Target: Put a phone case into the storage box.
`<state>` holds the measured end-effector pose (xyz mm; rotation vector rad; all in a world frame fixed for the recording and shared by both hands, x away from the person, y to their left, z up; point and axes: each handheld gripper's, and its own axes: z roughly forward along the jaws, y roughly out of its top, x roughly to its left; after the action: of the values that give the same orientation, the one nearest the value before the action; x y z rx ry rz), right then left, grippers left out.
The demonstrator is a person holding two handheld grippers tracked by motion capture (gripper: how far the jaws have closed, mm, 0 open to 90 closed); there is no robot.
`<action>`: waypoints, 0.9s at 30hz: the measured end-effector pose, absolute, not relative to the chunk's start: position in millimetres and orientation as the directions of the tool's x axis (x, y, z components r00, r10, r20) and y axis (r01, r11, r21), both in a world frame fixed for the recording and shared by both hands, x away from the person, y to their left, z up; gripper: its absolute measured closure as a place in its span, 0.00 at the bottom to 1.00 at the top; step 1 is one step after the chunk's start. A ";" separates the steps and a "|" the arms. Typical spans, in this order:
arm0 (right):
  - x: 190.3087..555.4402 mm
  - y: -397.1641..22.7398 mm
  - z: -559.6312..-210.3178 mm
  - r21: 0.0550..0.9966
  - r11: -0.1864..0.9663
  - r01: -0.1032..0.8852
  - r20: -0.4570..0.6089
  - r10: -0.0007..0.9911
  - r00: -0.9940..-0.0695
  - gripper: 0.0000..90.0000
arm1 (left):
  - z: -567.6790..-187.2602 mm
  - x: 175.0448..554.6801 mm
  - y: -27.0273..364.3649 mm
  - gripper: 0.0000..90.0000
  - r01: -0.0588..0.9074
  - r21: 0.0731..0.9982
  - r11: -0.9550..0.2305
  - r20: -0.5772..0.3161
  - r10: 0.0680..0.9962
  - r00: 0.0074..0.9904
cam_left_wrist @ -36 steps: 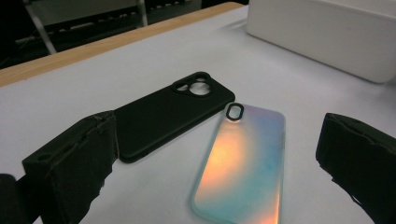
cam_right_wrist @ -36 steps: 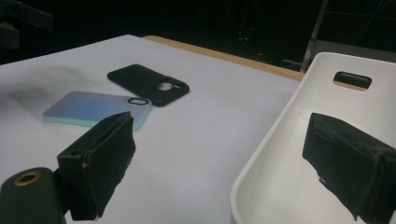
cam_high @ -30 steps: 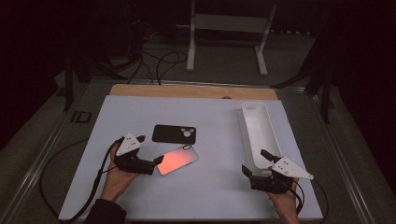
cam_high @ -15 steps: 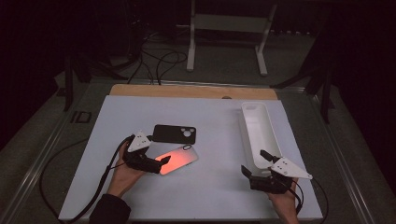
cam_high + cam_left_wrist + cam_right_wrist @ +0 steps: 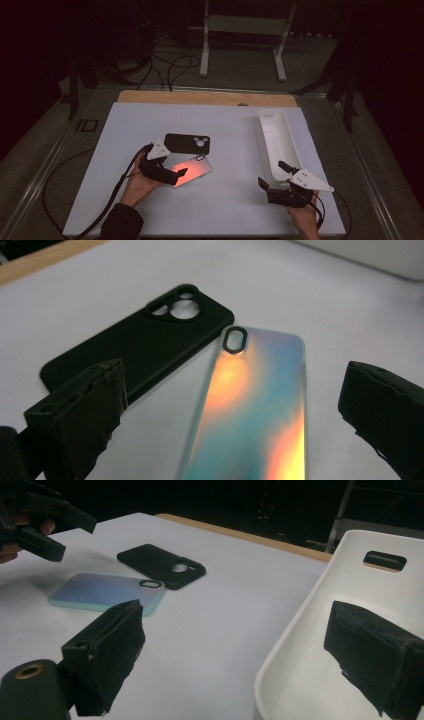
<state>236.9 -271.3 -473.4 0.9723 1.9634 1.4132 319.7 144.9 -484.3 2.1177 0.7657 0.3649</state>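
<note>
Left gripper [image 5: 181, 174] now closer over iridescent phone case [image 5: 196, 167] on surface [image 5: 230, 210], jaws wide, empty, straddling near end; likely grasp next. Right gripper [image 5: 272, 177] open, empty, beside white tray [image 5: 276, 137].

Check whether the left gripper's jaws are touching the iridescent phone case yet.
Apart. In the left gripper view the iridescent phone case lies between the open jaws of the left gripper, with bare white table showing at either side.

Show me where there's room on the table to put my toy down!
The widest bare patch lies between the shiny phone case and the white tray. The far strip beyond the black case is bare too. It is crowded where the left gripper hangs at both cases.
</note>
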 end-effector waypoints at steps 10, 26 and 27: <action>236.8 -271.2 -473.6 0.948 0.198 0.249 -0.008 0.798 -0.603 0.10 | -493.8 327.0 131.3 0.00 0.406 0.740 -0.535 -0.006 0.599 0.800; 236.9 -269.5 -474.5 0.946 0.207 0.251 -0.012 0.793 -0.610 0.10 | -506.8 331.7 121.1 0.00 0.451 0.654 -0.608 -0.028 0.576 0.817; 236.9 -269.6 -474.5 0.946 0.207 0.251 -0.011 0.793 -0.609 0.10 | -507.6 331.9 120.5 0.00 0.455 0.649 -0.610 -0.035 0.573 0.819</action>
<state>236.9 -269.6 -474.5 0.9659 1.9810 1.4053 331.9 120.5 -507.6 2.3293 0.7512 0.2312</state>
